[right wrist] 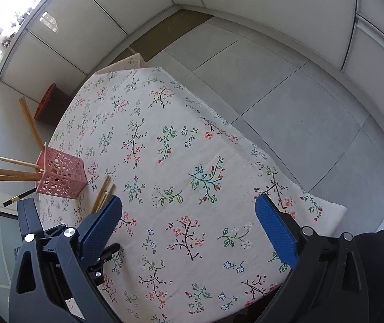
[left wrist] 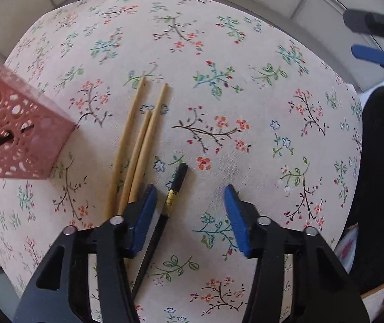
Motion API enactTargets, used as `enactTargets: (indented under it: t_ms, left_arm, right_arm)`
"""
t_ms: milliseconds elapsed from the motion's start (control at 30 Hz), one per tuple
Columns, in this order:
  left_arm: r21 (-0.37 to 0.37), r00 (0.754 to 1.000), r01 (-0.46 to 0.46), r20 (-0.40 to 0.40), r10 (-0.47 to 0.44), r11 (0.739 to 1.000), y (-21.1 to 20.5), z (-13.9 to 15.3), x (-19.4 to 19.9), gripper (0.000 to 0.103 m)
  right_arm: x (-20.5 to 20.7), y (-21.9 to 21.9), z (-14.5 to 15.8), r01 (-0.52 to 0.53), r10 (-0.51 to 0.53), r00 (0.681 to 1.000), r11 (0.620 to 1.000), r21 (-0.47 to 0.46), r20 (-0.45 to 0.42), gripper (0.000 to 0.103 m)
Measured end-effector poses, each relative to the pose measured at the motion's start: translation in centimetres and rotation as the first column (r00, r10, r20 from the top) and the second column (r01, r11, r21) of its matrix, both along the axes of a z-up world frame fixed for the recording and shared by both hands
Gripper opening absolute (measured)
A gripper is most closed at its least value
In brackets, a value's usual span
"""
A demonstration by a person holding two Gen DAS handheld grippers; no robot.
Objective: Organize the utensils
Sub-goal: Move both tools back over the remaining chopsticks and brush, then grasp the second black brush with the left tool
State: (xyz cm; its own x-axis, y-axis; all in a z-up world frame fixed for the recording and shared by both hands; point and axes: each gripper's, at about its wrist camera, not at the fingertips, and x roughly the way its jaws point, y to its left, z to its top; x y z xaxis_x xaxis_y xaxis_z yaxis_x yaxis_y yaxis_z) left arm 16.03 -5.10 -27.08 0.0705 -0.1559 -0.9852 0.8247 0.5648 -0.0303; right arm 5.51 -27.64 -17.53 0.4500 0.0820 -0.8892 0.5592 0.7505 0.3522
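Three wooden chopsticks point(left wrist: 138, 140) lie side by side on the floral tablecloth point(left wrist: 218, 53). To their right lies a black chopstick with a gold band point(left wrist: 174, 188). My left gripper point(left wrist: 189, 196) points down over it, open, with the black chopstick between the pads close to the left pad point(left wrist: 144, 212) and the right pad clear of it. A pink perforated basket point(left wrist: 16, 134) stands at the left. In the right wrist view the basket point(right wrist: 59, 177) holds several wooden chopsticks point(right wrist: 16, 173) and one black one point(right wrist: 19, 196). My right gripper point(right wrist: 189, 200) hangs open above the cloth, holding nothing.
The right gripper point(left wrist: 372, 35) shows at the upper right of the left wrist view. A person's dark-clothed leg point(left wrist: 380, 161) is at the table's right edge. A red-brown container point(right wrist: 47, 105) stands on the tiled floor point(right wrist: 272, 80) beyond the table, with white cabinets behind.
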Motion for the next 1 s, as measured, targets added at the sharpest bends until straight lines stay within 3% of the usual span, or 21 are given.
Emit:
enactTargets:
  t_ms: [33, 67, 167, 267, 333, 367, 433, 467, 533, 633, 833, 1000]
  left_arm:
    - [-0.001, 1.000, -0.019, 0.008, 0.019, 1.000, 0.3, 0.1, 0.1, 0.020]
    - [0.007, 0.999, -0.033, 0.026, 0.033, 0.999, 0.7, 0.2, 0.1, 0.012]
    - [0.005, 0.995, -0.086, 0.050, 0.086, 0.996, 1.9, 0.5, -0.7, 0.006]
    - [0.010, 0.978, -0.201, 0.059, 0.200, 0.979, 3.5, 0.9, -1.3, 0.006]
    - [-0.033, 0.966, -0.250, 0.052, 0.251, 0.968, 4.8, 2.4, -1.5, 0.006]
    - [-0.066, 0.962, -0.261, 0.064, 0.265, 0.963, 5.7, 3.7, -1.7, 0.006]
    - [-0.132, 0.949, -0.291, 0.087, 0.303, 0.948, 7.4, 6.5, -2.1, 0.006]
    - [-0.163, 0.943, -0.303, 0.093, 0.320, 0.939, 8.1, 7.7, -2.3, 0.006]
    - [-0.233, 0.931, -0.311, 0.120, 0.344, 0.922, 9.6, 10.1, -2.9, 0.006]
    - [-0.294, 0.922, -0.307, 0.143, 0.360, 0.905, 8.6, 12.9, -4.2, 0.006]
    - [-0.321, 0.918, -0.300, 0.157, 0.363, 0.898, 8.3, 14.4, -4.5, 0.006]
    - [-0.334, 0.907, -0.311, 0.176, 0.383, 0.890, 8.7, 15.2, -4.5, 0.006]
  right_arm:
    - [0.4, 0.5, -0.2, -0.008, 0.008, 1.000, 1.000, -0.010, -0.010, 0.096]
    - [0.8, 0.9, -0.3, -0.013, 0.013, 1.000, 1.000, -0.022, -0.020, 0.096]
    - [3.0, 2.9, -1.5, -0.041, 0.038, 0.997, 0.998, -0.046, -0.071, 0.096]
    - [5.1, 5.3, -3.6, -0.040, 0.036, 0.991, 0.999, -0.026, -0.130, 0.096]
    - [6.2, 6.8, -4.8, -0.027, 0.026, 0.985, 1.000, -0.002, -0.171, 0.094]
    - [6.7, 7.6, -5.3, -0.015, 0.014, 0.981, 1.000, -0.001, -0.193, 0.092]
    - [7.6, 8.7, -6.2, 0.019, -0.020, 0.973, 1.000, -0.004, -0.230, 0.076]
    - [8.0, 9.2, -6.4, 0.048, -0.051, 0.967, 0.999, -0.017, -0.248, 0.076]
    - [8.7, 10.2, -6.4, 0.100, -0.104, 0.967, 0.995, -0.030, -0.231, 0.074]
    - [9.6, 11.4, -6.4, 0.144, -0.150, 0.961, 0.989, -0.043, -0.232, 0.070]
    - [11.9, 13.6, -7.2, 0.120, -0.182, 0.930, 0.972, -0.204, -0.319, 0.073]
    - [11.4, 14.4, -7.3, 0.026, -0.098, 0.949, 0.971, -0.237, -0.301, 0.070]
